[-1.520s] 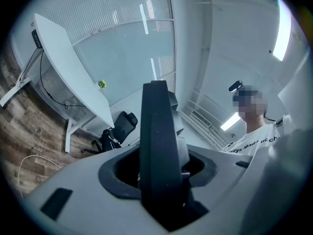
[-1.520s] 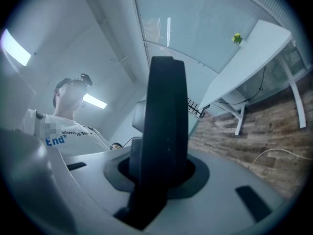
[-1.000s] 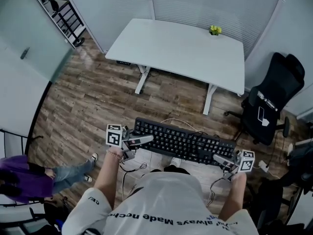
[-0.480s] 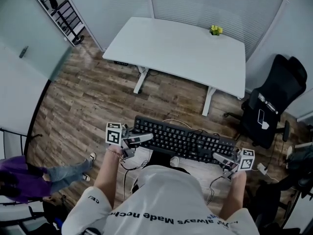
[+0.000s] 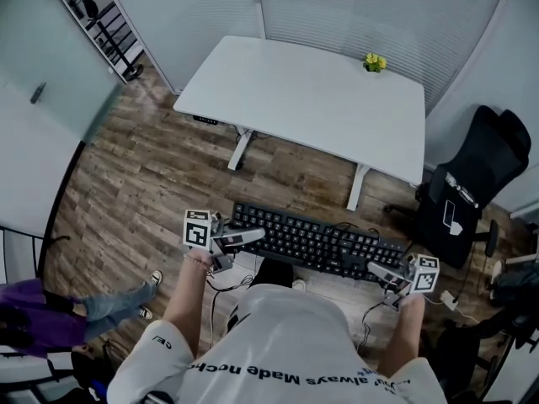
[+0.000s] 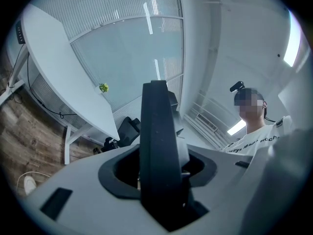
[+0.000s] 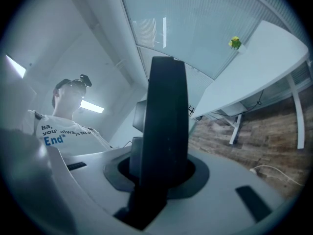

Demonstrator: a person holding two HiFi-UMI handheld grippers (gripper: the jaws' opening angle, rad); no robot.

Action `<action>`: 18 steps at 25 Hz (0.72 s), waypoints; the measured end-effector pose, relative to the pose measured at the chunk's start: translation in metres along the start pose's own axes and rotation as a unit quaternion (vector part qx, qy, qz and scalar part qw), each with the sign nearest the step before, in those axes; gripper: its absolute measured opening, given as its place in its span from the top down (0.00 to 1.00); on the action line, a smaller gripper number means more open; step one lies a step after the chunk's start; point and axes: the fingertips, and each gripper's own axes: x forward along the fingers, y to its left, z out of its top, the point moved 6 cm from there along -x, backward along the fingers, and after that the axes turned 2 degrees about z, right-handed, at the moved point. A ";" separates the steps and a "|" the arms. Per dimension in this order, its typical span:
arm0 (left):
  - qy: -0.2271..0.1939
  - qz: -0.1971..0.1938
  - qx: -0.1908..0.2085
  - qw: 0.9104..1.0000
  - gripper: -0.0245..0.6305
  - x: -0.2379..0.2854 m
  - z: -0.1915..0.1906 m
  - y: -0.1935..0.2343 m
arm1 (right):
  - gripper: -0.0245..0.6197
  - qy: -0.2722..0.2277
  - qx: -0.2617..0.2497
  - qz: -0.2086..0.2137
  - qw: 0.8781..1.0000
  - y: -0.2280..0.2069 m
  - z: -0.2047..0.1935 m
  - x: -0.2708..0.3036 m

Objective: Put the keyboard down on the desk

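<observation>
**Held short of desk (image 5: 303,99): keyboard (image 5: 316,244), gripped at both ends**

Carried level above the wood floor (image 5: 160,175), on the near side of the desk and well apart from its top. Clamped at one end by the left gripper (image 5: 244,239), jaws pressed narrow on the keyboard's edge. Clamped likewise at the other end by the right gripper (image 5: 383,271). Noted on the desk's far right corner: a small plant (image 5: 374,61). Beside the desk's right end: a black chair (image 5: 467,188).

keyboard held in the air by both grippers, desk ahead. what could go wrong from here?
1. The keyboard hangs over the floor, pinched only at its ends by the left gripper and right gripper; uneven hand motion could twist it loose.
2. A pale cable trails below it and might snag on a leg of the desk or underfoot.
3. A careless set-down near the far corner could knock the small plant.
</observation>
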 end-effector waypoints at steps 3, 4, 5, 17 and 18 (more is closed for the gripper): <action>0.003 0.006 -0.012 1.000 0.60 0.016 0.044 0.030 | 0.77 0.000 0.015 -0.001 1.000 -0.029 0.043 0.011; 0.004 0.007 -0.015 1.000 0.60 0.020 0.054 0.038 | 0.77 -0.001 0.018 -0.002 1.000 -0.036 0.054 0.014; 0.004 0.007 -0.016 1.000 0.60 0.024 0.062 0.044 | 0.77 -0.001 0.020 -0.002 1.000 -0.042 0.061 0.016; 0.005 0.002 -0.024 1.000 0.60 0.041 0.135 0.105 | 0.77 -0.001 0.025 -0.012 1.000 -0.097 0.131 0.043; 0.005 0.002 -0.026 1.000 0.60 0.042 0.142 0.109 | 0.77 -0.001 0.026 -0.013 1.000 -0.101 0.138 0.046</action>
